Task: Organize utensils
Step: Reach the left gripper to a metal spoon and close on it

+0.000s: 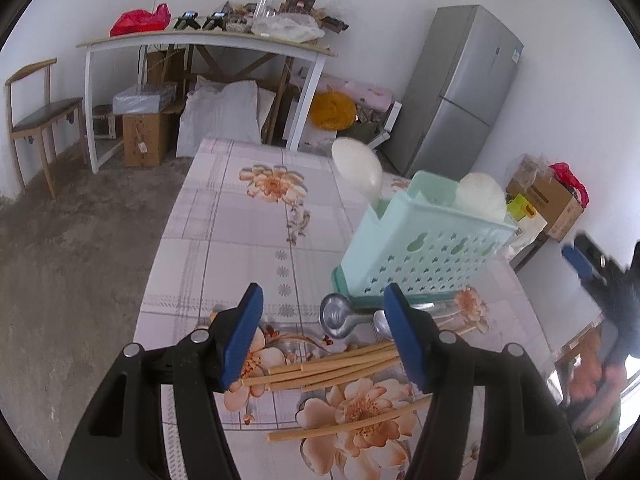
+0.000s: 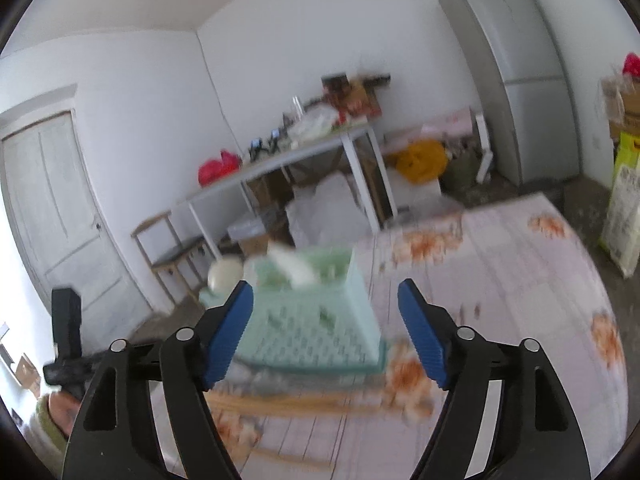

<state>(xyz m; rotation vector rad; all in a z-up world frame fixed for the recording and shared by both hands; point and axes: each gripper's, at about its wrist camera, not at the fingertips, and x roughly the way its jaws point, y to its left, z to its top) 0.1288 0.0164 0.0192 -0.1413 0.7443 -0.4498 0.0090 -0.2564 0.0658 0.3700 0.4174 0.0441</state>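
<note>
A mint green perforated utensil holder (image 1: 424,248) stands on the floral tablecloth (image 1: 248,240) with two white spoons (image 1: 358,168) upright in it. Metal spoons (image 1: 340,316) lie at its base and several bamboo chopsticks (image 1: 332,368) lie in front. My left gripper (image 1: 322,332) is open and empty, hovering just above the chopsticks. My right gripper (image 2: 326,328) is open and empty, above the holder (image 2: 316,320) in a blurred right wrist view; it also shows at the right edge of the left wrist view (image 1: 588,264).
A white side table (image 1: 200,44) with clutter, boxes and bags beneath it, a wooden chair (image 1: 40,116) and a grey fridge (image 1: 460,92) stand beyond the table. Cardboard boxes (image 1: 548,196) sit at the right. A door (image 2: 52,216) is at the left.
</note>
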